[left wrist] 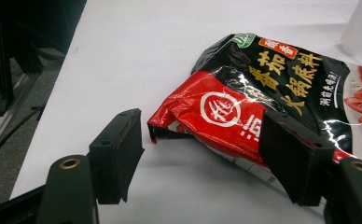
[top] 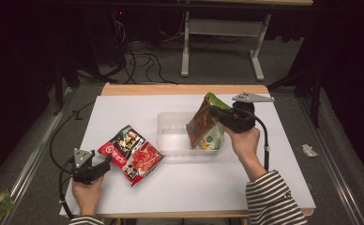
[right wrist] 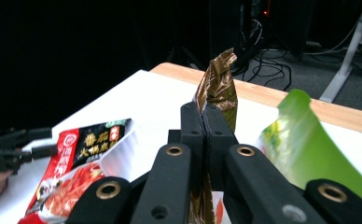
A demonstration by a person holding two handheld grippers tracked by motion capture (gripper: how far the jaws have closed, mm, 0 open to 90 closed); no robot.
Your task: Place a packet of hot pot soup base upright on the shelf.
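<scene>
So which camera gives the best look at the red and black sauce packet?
The left gripper view: the red and black packet is close, its label sharp. The high view shows it whole but small, flat on the table; the right gripper view catches it partly.
</scene>
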